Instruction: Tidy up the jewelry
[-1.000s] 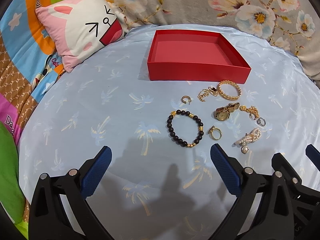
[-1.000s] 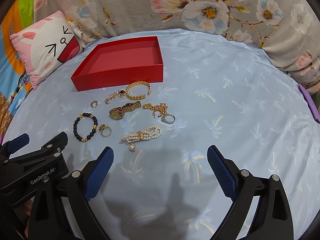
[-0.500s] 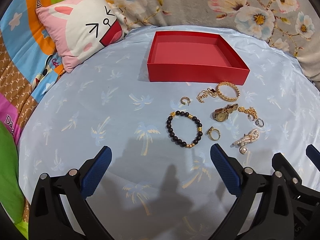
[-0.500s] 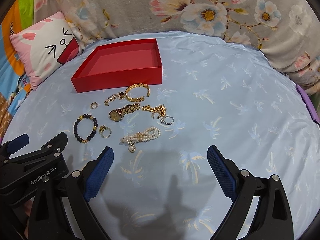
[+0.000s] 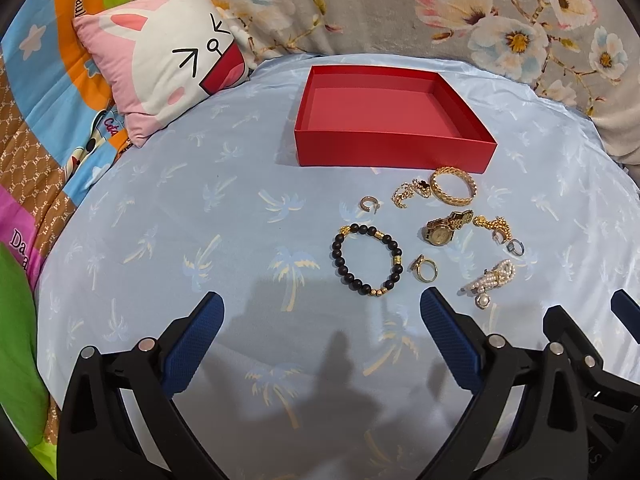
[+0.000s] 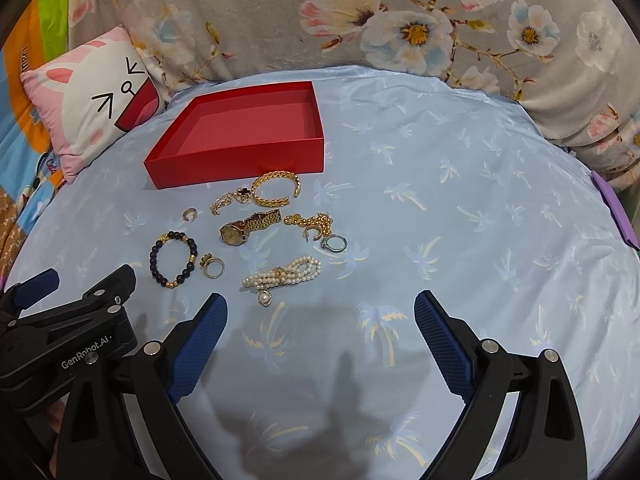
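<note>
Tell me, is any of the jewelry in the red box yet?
Not yet. The red box is empty. Both the left gripper and right gripper are open, holding nothing. Everything is left to move: the black bead bracelet, gold watch, pearl bracelet, gold bangle and the rings.

Surface: a light-blue sheet (image 5: pixel 160 216) printed with pale palm trees fills the centre of both views.
Backdrop: a grey floral fabric (image 6: pixel 400 20) with pink and white blossoms runs across the top.
Upper left: a pink and white bunny cushion (image 5: pixel 160 68) lies at the sheet's edge.
Left edge: a multicoloured patchwork blanket (image 5: pixel 36 92).
Light: from above; soft shadows fall at lower centre.
</note>
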